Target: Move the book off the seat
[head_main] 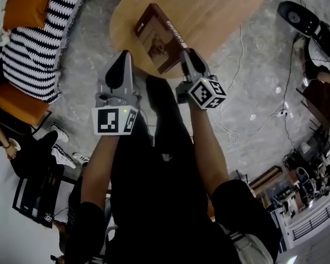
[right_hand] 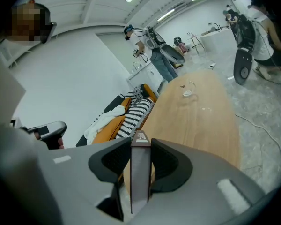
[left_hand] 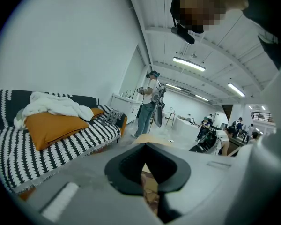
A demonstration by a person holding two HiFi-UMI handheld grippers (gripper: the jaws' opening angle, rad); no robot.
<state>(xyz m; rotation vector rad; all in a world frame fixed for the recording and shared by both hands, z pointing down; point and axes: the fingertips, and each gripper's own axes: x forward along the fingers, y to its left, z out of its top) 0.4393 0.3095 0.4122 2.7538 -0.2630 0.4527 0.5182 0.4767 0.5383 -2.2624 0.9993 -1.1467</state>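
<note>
A brown book is over the near end of the oval wooden table, tilted; I cannot tell whether it rests on the wood. My right gripper is shut on its near edge. In the right gripper view the book stands edge-on between the black pads of the right gripper. My left gripper hangs left of the book, apart from it, at the table's rim. In its own view the left gripper has a narrow gap with only wood behind it.
A sofa with a black-and-white striped cover and orange cushions stands at the left. Cables trail over the grey floor to the right of the table. A person stands beyond the sofa. Small items lie on the far tabletop.
</note>
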